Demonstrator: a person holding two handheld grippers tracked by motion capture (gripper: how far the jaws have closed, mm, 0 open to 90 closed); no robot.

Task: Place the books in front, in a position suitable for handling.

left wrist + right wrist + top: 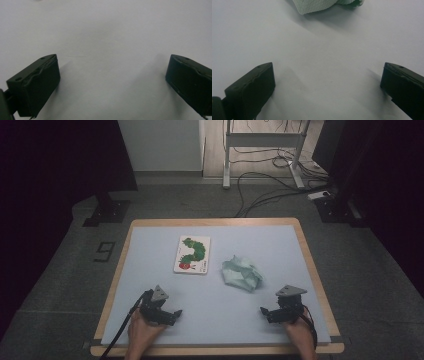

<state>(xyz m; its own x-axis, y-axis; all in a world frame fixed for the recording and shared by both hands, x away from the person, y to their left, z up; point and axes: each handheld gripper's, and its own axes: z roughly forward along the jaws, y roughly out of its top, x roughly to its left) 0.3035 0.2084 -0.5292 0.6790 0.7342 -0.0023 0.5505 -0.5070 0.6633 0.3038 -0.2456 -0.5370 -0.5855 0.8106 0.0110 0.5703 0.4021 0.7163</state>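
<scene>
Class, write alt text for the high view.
Two open grippers, left and right, rest near the front of a pale blue table. Beyond them lie a caterpillar picture card and a crumpled green cloth.

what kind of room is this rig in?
Probably a lab or recording studio, not a home. A table with a pale blue mat stands on grey carpet, black curtains hang at both sides, and loose cables run to a metal stand behind it.
</scene>
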